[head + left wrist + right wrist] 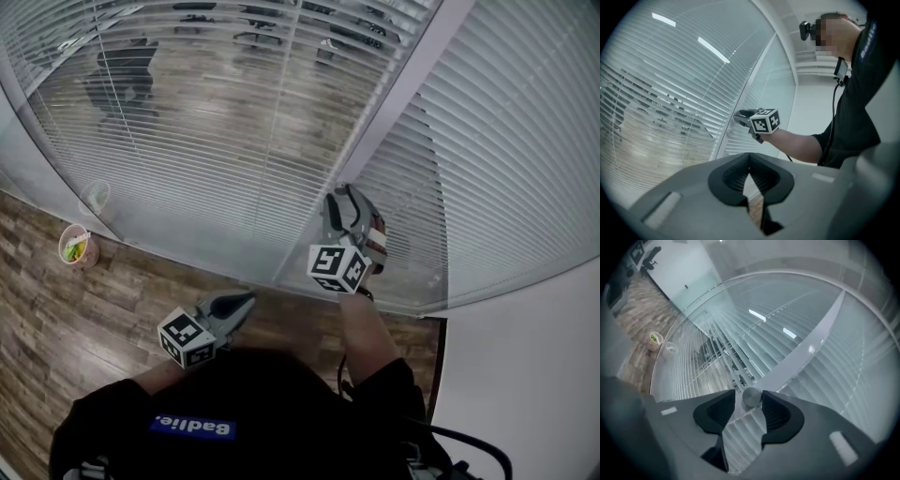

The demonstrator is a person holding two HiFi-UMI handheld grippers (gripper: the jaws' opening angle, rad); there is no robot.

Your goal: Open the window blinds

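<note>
Blinds (234, 122) white, slats see-through, right tool (748, 400) spread around silver knob (751, 395), left tool (750, 172) closed empty

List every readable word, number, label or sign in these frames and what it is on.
White print on a blue strip on the person's black top: upside down, possibly a name tag, not read out.
Left marker cube, right marker cube: black-and-white patterns, no letters.
Nothing else legible.

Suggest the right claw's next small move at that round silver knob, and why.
Probably close the right claw on the round silver metal knob: the knob sits between the pads with a gap, and the white slatted blinds look closed.
</note>
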